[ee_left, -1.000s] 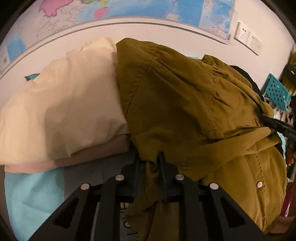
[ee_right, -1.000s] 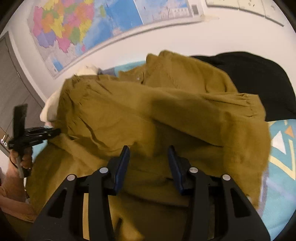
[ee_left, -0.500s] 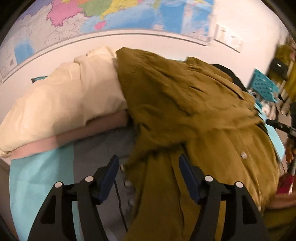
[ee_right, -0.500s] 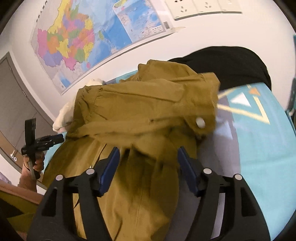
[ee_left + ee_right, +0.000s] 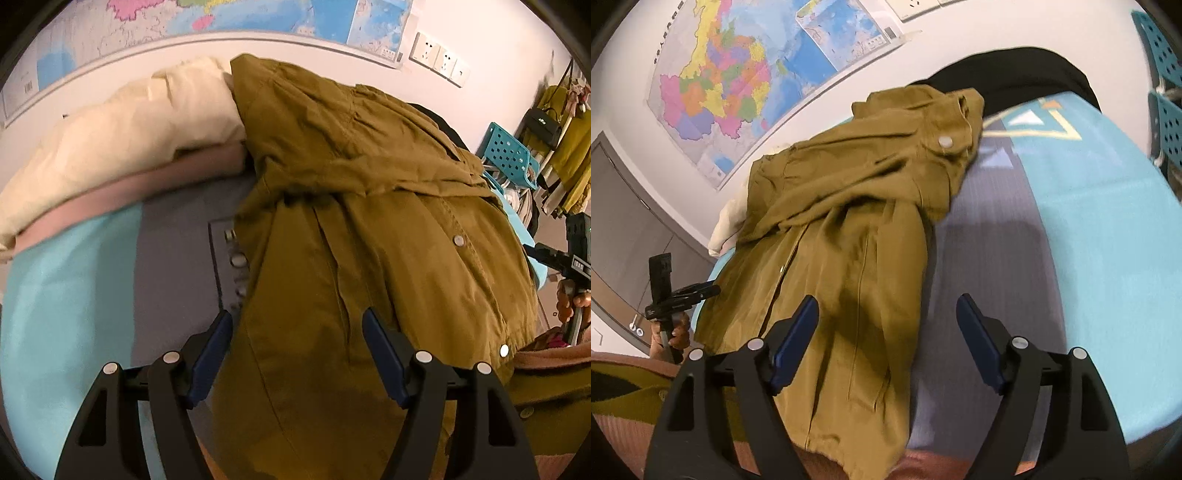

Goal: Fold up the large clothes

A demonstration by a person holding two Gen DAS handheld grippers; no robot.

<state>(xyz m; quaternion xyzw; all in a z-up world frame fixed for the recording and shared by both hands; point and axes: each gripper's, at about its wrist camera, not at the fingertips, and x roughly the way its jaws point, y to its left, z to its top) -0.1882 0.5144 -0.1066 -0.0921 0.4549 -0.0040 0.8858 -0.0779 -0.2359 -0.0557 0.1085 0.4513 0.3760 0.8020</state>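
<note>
An olive-brown coat (image 5: 369, 192) lies on the bed, its upper part folded down over the body, snap buttons showing. My left gripper (image 5: 297, 354) hovers open over the coat's lower left part, and its blue pads (image 5: 210, 354) touch no cloth. In the right wrist view the same coat (image 5: 849, 221) runs from the near edge toward the wall. My right gripper (image 5: 886, 339) stands over the coat's right edge with its jaws opening and nothing pressed between them. Each gripper shows in the other's view: the right one (image 5: 569, 258) and the left one (image 5: 679, 295), both hand-held.
A cream duvet (image 5: 129, 125) on a pink blanket (image 5: 129, 192) lies left of the coat. The bed cover (image 5: 66, 295) is teal and grey. A black garment (image 5: 1015, 70) sits by the wall, a teal perforated chair (image 5: 509, 155) and hanging clothes (image 5: 565, 140) at the right.
Both grippers let go of the coat's folded part and opened wide. They drew back toward the near edge, leaving the upper part lying folded over the body.
</note>
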